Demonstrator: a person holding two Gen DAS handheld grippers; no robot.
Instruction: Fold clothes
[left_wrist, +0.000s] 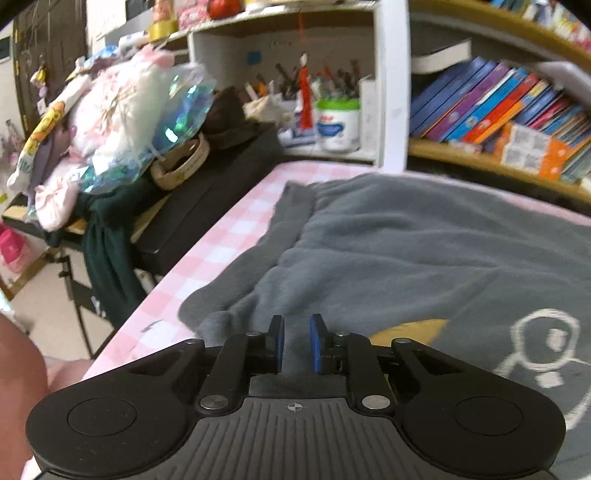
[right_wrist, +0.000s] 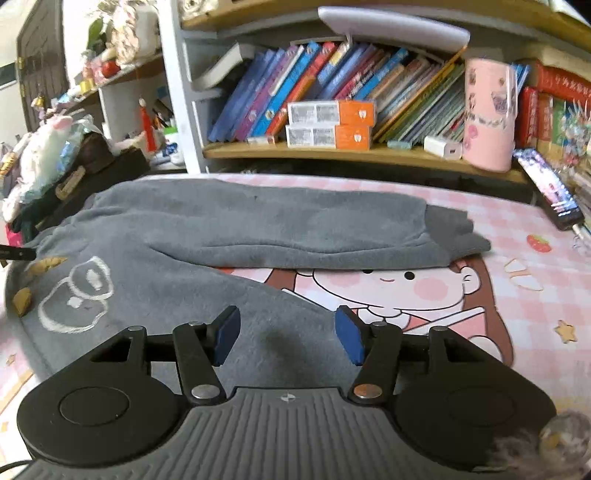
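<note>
Both tongs hang low over a grey sweatshirt (right_wrist: 258, 221) spread on the pink checked tabletop (right_wrist: 517, 229): the left gripper (left_wrist: 296, 341) has its blue pads nearly together with grey cloth in the narrow gap, though I cannot tell if it pinches. The right gripper (right_wrist: 287, 338) is spread wide, grasping nothing, above the garment's near edge, beside a cartoon girl print (right_wrist: 406, 291).
</note>
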